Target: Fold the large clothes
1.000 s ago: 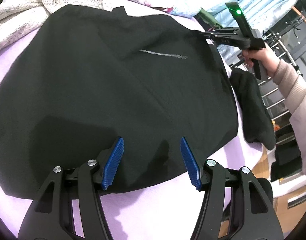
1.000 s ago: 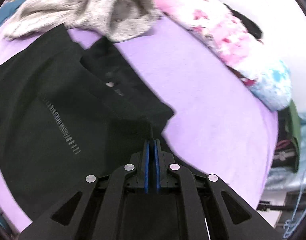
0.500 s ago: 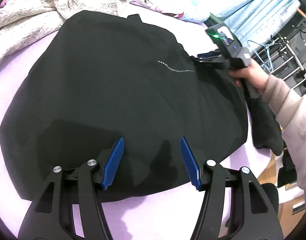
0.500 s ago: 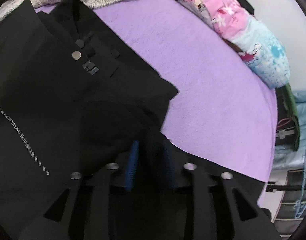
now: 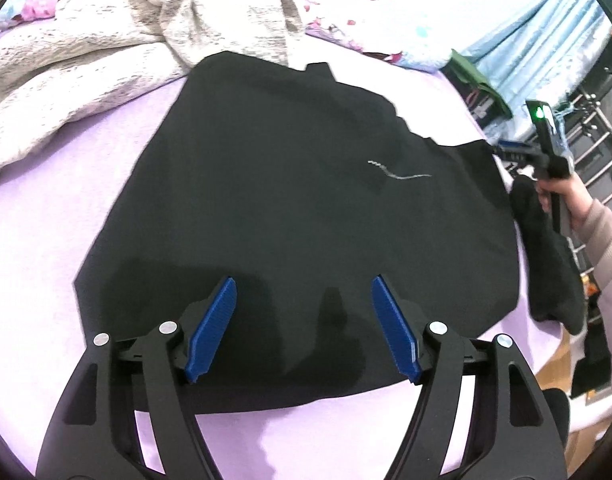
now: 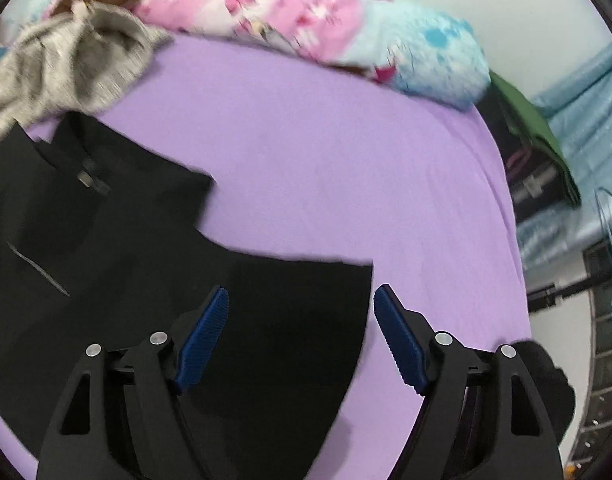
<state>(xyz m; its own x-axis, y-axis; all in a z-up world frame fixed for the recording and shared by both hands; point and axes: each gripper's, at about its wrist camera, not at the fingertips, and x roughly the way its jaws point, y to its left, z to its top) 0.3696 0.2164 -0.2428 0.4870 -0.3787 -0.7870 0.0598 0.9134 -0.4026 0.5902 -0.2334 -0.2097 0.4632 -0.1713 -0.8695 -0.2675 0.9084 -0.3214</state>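
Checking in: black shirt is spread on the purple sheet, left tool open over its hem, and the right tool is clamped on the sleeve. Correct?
Not quite. The right tool is open, its jaws just spread, pressing nothing; the right wrist view shows this. The black shirt lies on the purple sheet, and the left tool is open over the hem.

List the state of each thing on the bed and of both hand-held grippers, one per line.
black shirt: spread flat on the purple sheet, one sleeve laid out sideways, held by nothing.
left hand-held gripper: open above the shirt's hem; jaws just widened.
right hand-held gripper: open over the sleeve edge; jaws just opened, pads clear of cloth.
grey garment: crumpled, unfolded.
pink and blue bedding: bunched along the far edge.
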